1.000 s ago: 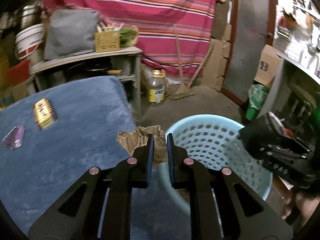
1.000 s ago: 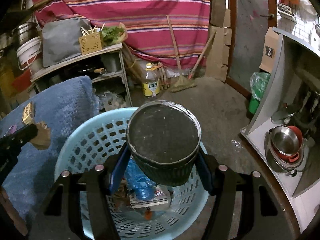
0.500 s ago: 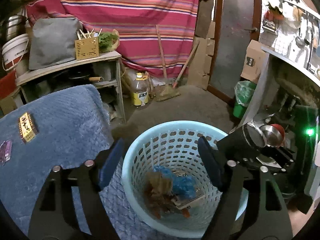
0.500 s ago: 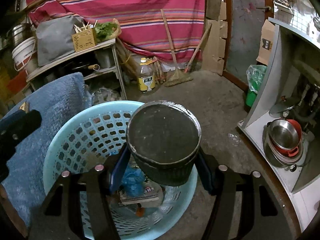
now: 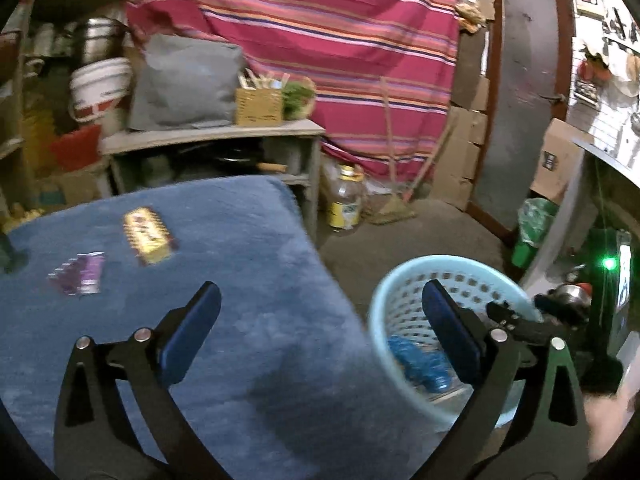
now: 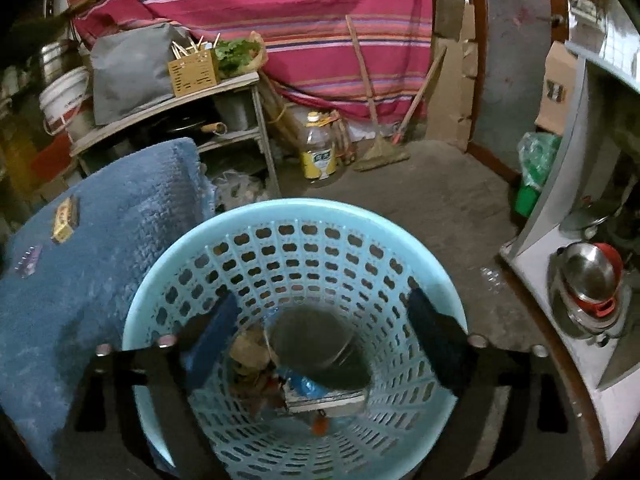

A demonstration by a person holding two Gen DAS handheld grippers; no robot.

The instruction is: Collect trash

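Observation:
A light blue perforated basket (image 6: 304,216) stands on the floor beside a blue-covered table (image 5: 248,312); it also shows in the left wrist view (image 5: 404,276). Inside lie a dark round cup (image 6: 316,344), brown crumpled paper (image 6: 252,352), a blue wrapper (image 6: 304,384) and a flat card. My right gripper (image 6: 324,336) is open and empty over the basket mouth. My left gripper (image 5: 320,320) is open and empty above the table's right edge. A yellow packet (image 5: 148,236) and a purple wrapper (image 5: 80,276) lie on the table.
A shelf table (image 5: 212,132) with a grey bag and a wooden box stands behind. An oil bottle (image 6: 318,152) and a broom (image 6: 380,148) stand by the striped curtain. A white cabinet with steel bowls (image 6: 588,280) is at the right.
My right gripper opened and the dark cup fell into the basket. My left gripper, open after dropping the brown paper, swung left from over the basket toward the table.

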